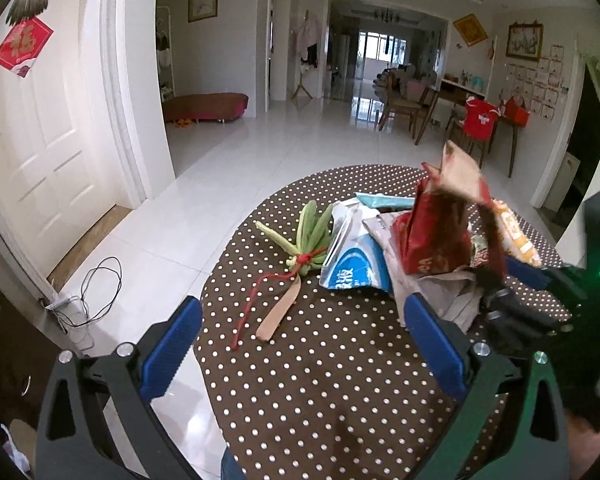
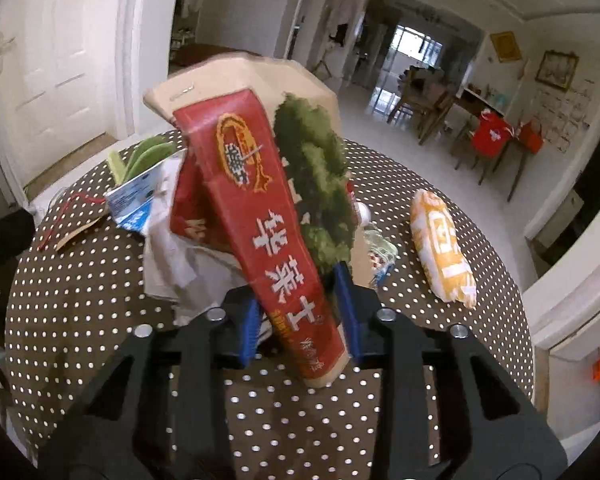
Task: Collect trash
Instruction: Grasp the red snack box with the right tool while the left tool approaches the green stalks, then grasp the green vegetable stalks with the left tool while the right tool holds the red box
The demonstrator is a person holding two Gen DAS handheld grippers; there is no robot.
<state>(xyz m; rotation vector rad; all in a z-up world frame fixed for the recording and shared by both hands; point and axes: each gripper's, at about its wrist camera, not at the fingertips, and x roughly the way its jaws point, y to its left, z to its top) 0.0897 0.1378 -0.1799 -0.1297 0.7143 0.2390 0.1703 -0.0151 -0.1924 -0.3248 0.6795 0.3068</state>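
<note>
On the dotted round table (image 1: 320,360), scattered wrappers (image 1: 356,264); white tiled floor (image 1: 228,168) beyond.

At the lower centre of the frame the right gripper (image 2: 300,312) pinches a red carton (image 2: 260,208) with white characters between its blue pads (image 2: 350,312); the carton stands tilted toward the upper left. Behind it, left of centre, lies crumpled paper (image 2: 172,256) beside a blue-and-white wrapper (image 2: 134,204). An orange-and-white packet (image 2: 442,248) lies apart at the right on the dotted tablecloth (image 2: 80,300).
</note>
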